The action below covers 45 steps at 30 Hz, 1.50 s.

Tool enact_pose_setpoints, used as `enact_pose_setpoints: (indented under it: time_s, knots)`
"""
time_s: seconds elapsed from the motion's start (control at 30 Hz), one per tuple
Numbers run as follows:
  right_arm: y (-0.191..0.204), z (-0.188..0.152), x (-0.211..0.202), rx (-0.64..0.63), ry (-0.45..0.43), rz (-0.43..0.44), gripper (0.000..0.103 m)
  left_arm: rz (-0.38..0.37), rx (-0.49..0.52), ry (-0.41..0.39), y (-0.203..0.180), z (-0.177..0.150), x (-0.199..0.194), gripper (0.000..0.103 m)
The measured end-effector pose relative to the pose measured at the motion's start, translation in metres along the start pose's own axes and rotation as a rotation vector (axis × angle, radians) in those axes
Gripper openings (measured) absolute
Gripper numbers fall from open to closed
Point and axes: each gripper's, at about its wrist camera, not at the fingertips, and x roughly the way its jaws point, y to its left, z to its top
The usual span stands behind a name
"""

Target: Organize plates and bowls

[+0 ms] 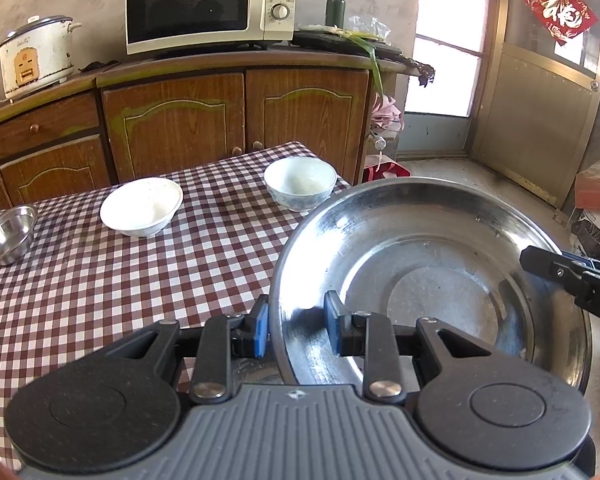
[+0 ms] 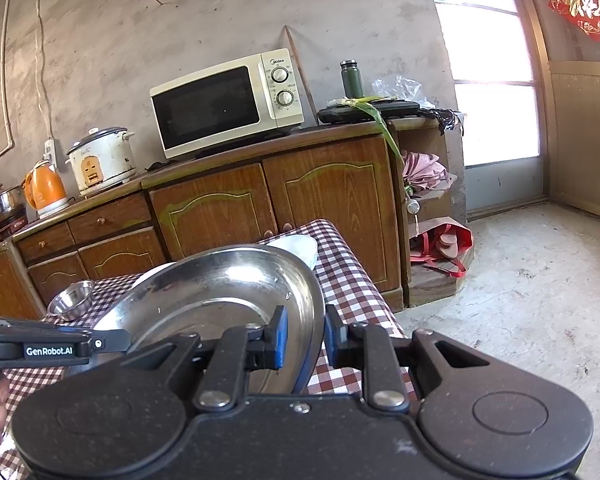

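The left gripper [image 1: 296,330] is clamped on the near-left rim of the large steel plate [image 1: 440,280], one blue pad outside the rim and one inside the dish. The right gripper [image 2: 305,336] is clamped on the opposite rim, again with one pad on each side of the metal edge. This two-point hold probably serves to keep the wide, shallow plate from swinging or slipping, since a single pinch on a thin rim gives little control over tilt. The plate appears raised and tilted above the near-right corner of the checked tablecloth [image 1: 100,300]; whether any part of its underside touches the cloth cannot be told, because the plate itself covers that area. Ahead of the left jaws and to their left stands a wide white bowl [image 1: 142,207]; straight ahead, just beyond the plate's far rim, stands a pale blue-white bowl [image 1: 300,184]. A small steel bowl [image 1: 8,234] sits far to the left, cut off by the frame edge. In the right wrist view the plate hides most of both ceramic bowls, leaving only slivers. The contents of the bowls are hard to make out. Only a fragment of a hand shows at the frame edges.
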Motion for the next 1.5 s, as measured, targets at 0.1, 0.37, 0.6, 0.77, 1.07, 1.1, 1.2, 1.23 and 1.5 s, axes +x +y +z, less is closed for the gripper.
enact_pose_setpoints:
  time_s: [0.1, 0.37, 0.6, 0.77, 1.07, 1.1, 1.2, 1.23, 1.5]
  knots:
    - [-0.001, 0.000, 0.002, -0.002, 0.004, 0.007, 0.025, 0.005, -0.007, 0.002, 0.001, -0.001, 0.000, 0.029]
    - [0.003, -0.006, 0.004, -0.005, 0.018, 0.019, 0.025, 0.019, -0.018, 0.012, 0.004, -0.005, -0.001, 0.029]
    - [0.010, -0.011, 0.006, -0.012, 0.033, 0.028, 0.025, 0.040, -0.029, 0.018, 0.008, -0.009, -0.003, 0.029]
    - [0.013, -0.014, 0.008, -0.018, 0.043, 0.037, 0.025, 0.052, -0.038, 0.023, 0.010, -0.013, -0.006, 0.029]
    - [0.020, -0.018, 0.012, -0.034, 0.061, 0.051, 0.025, 0.083, -0.045, 0.022, 0.012, -0.016, -0.009, 0.029]
    - [0.021, -0.018, 0.012, -0.035, 0.063, 0.052, 0.025, 0.085, -0.047, 0.023, 0.013, -0.016, -0.009, 0.029]
    - [0.024, -0.019, 0.014, -0.040, 0.070, 0.056, 0.025, 0.091, -0.051, 0.025, 0.014, -0.018, -0.009, 0.029]
    - [0.025, -0.019, 0.015, -0.041, 0.073, 0.057, 0.025, 0.092, -0.053, 0.027, 0.016, -0.019, -0.009, 0.029]
    - [0.036, -0.027, 0.024, -0.058, 0.103, 0.071, 0.025, 0.115, -0.067, 0.042, 0.024, -0.026, -0.008, 0.029]
